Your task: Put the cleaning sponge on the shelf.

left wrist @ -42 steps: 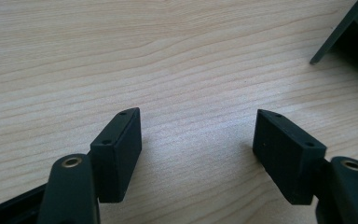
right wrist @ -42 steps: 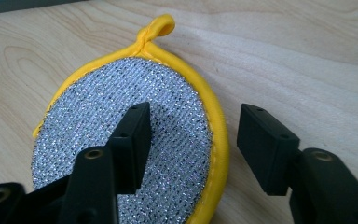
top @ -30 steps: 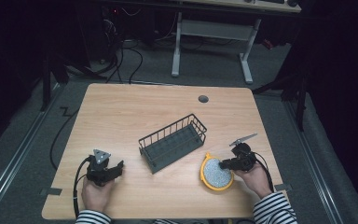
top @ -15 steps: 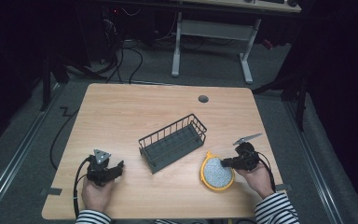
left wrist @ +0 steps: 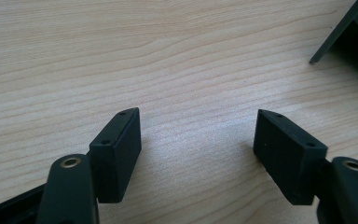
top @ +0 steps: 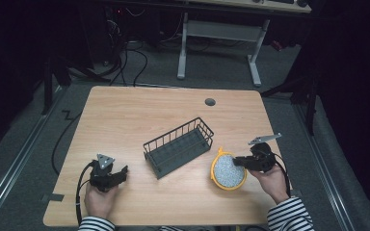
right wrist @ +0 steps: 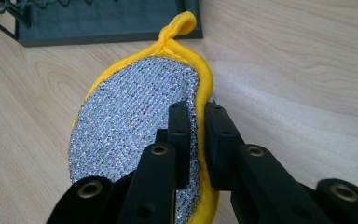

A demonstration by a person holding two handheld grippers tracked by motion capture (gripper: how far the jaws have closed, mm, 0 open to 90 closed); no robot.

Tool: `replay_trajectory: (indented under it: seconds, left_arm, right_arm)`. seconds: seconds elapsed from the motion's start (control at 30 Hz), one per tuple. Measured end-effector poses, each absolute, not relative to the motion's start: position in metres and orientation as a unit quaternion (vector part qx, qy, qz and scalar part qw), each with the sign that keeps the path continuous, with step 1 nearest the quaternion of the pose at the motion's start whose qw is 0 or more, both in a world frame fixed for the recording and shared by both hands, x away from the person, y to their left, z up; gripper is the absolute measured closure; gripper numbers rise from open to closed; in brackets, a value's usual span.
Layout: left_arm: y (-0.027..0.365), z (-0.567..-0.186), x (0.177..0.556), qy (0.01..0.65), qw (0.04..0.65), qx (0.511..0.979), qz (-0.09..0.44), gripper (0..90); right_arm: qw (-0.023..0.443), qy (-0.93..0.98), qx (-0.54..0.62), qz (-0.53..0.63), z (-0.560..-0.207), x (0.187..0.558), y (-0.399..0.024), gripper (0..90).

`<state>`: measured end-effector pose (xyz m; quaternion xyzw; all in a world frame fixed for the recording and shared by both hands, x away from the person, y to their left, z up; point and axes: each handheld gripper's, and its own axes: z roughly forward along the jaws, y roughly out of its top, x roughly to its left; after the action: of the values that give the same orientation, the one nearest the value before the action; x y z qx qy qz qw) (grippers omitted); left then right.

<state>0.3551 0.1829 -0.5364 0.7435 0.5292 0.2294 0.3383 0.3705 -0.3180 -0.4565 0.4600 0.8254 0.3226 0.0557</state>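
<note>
Toward the lower right of the high view, the right gripper (top: 241, 161) is clamped on the yellow rim of the round scrubbing pad (top: 228, 172), its jaws having just been closing onto that edge, so the pad is judged secured and ready to be carried to the wire basket (top: 178, 147) beside it. Compared with a second ago, the pad's gripped edge is tilted up off the table (top: 139, 110) and the hand sits slightly higher. At lower left, the left gripper (left wrist: 196, 135) is held wide open over bare wood, nothing between its jaws, unmoved.
</note>
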Motion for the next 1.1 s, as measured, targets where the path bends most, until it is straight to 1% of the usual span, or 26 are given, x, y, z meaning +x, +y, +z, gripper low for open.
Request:
replay_trajectory:
  seconds: [0.67, 1.1]
  left_arm:
    - [0.183, -0.536, 0.355, 0.529, 0.338, 0.744, 0.23, 32.3]
    - [0.183, -0.536, 0.355, 0.529, 0.338, 0.744, 0.23, 32.3]
  right_arm:
    - [0.089, 0.815, 0.446, 0.359, -0.424, 0.372, -0.323, 82.5]
    - [0.113, 0.812, 0.423, 0.385, -0.389, 0.378, -0.319, 82.5]
